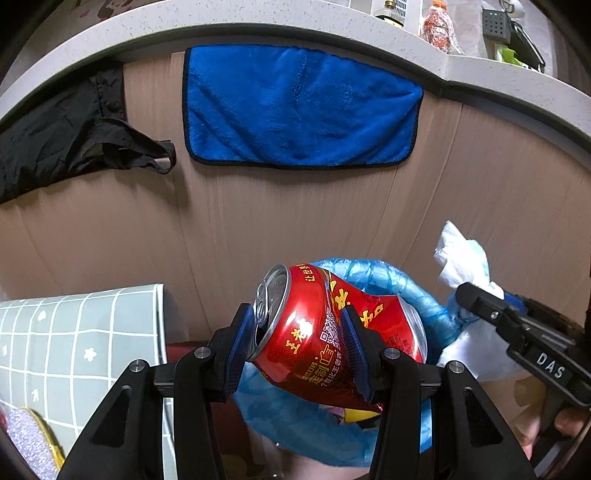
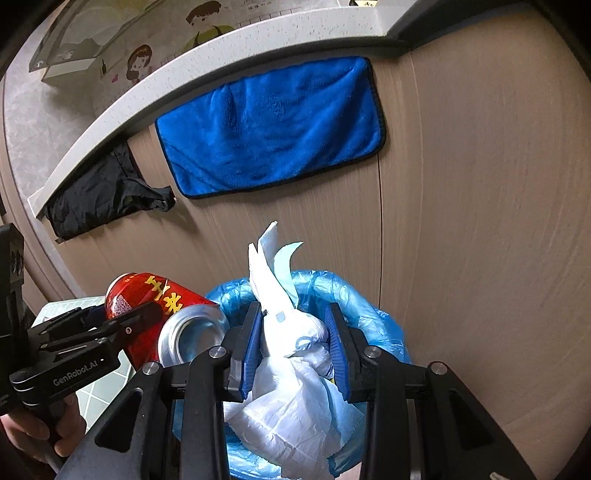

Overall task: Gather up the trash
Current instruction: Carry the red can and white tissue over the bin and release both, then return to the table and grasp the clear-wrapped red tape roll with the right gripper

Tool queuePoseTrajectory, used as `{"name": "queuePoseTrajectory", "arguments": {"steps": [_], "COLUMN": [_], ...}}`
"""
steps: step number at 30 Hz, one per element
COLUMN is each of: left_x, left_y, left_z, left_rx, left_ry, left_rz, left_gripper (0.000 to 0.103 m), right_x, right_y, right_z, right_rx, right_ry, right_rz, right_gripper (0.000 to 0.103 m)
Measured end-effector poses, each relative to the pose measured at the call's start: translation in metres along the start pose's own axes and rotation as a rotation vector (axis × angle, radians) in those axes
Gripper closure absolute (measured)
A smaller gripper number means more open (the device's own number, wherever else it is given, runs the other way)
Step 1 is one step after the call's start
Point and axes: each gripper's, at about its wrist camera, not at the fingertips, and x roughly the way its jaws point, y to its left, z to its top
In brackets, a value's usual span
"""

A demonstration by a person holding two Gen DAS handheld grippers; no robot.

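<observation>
My left gripper [image 1: 297, 347] is shut on a crushed red drink can [image 1: 314, 332] and holds it over the rim of a bin lined with a blue plastic bag [image 1: 399, 284]. The can also shows in the right wrist view [image 2: 155, 306], held by the left gripper [image 2: 122, 317]. My right gripper [image 2: 293, 343] is shut on a crumpled white tissue [image 2: 291, 332] above the same blue-lined bin [image 2: 354, 299]. In the left wrist view the right gripper [image 1: 476, 299] holds the tissue [image 1: 461, 254] at the right.
A blue towel [image 1: 299, 107] and a black cloth [image 1: 74, 133] hang on the brown cabinet front [image 1: 258, 221] under a pale countertop [image 1: 332, 26]. A grey-green gridded box [image 1: 81, 343] stands left of the bin.
</observation>
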Motion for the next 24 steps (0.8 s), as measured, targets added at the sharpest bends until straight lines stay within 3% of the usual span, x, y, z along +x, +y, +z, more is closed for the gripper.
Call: {"name": "queuePoseTrajectory", "arguments": {"steps": [3, 4, 5, 15, 24], "left_x": [0.007, 0.007, 0.006, -0.045, -0.119], "left_y": [0.006, 0.009, 0.011, 0.04, 0.08], "left_z": [0.005, 0.007, 0.009, 0.006, -0.028], "left_rx": [-0.043, -0.057, -0.065, -0.096, -0.099], "left_ry": [0.015, 0.016, 0.012, -0.043, -0.084], "left_rz": [-0.056, -0.073, -0.076, 0.01, 0.142], "left_gripper": [0.053, 0.051, 0.05, 0.048, 0.048], "right_x": [0.004, 0.004, 0.004, -0.022, -0.057], "right_y": [-0.003, -0.003, -0.003, 0.009, 0.074], "right_z": [-0.001, -0.002, -0.002, -0.01, -0.017], "right_rx": [0.022, 0.027, 0.03, 0.016, -0.034], "right_ry": [0.008, 0.009, 0.005, -0.002, -0.023], "right_rz": [0.02, 0.016, 0.01, -0.021, 0.067], "right_gripper": [0.059, 0.047, 0.042, 0.042, 0.042]}}
